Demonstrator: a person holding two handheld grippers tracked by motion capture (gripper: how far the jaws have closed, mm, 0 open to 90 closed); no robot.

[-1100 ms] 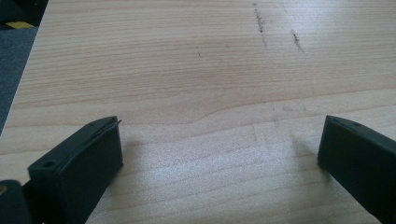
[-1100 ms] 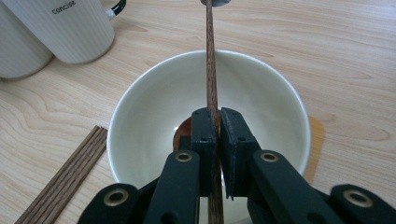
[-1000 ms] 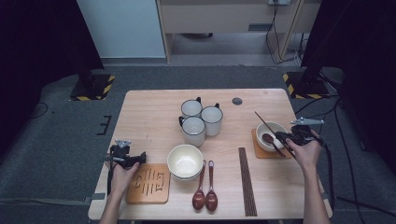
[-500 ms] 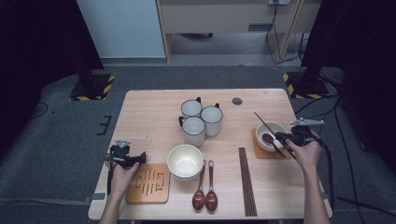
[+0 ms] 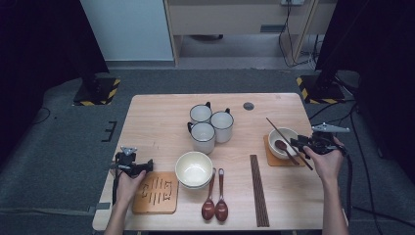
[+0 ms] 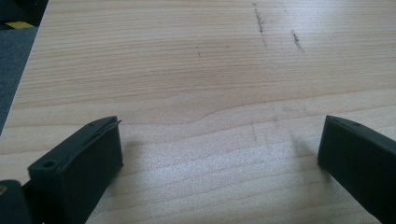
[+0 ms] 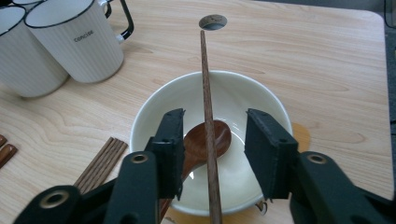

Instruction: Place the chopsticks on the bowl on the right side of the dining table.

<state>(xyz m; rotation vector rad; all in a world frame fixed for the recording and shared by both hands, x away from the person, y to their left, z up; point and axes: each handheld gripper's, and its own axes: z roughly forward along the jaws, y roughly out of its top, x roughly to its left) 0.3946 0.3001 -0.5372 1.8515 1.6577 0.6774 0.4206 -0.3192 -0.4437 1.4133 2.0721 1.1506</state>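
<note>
1. The left hand-held gripper (image 5: 147, 165) is held wide open and empty over bare surface (image 6: 187, 70), beside a mat (image 5: 155, 192).
2. The right hand-held gripper (image 7: 212, 149) is spread partly open around a chopstick (image 7: 207, 112), without touching it.
3. The chopstick is laid across a bowl (image 7: 154, 112) containing a spoon (image 7: 198, 140).

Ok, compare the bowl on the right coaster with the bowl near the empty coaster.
The right bowl sits on its coaster; the middle bowl sits on the table beside the slatted coaster. The right bowl holds a wooden spoon and has a chopstick across it; the middle bowl looks empty. Both are cream and upright.
</note>
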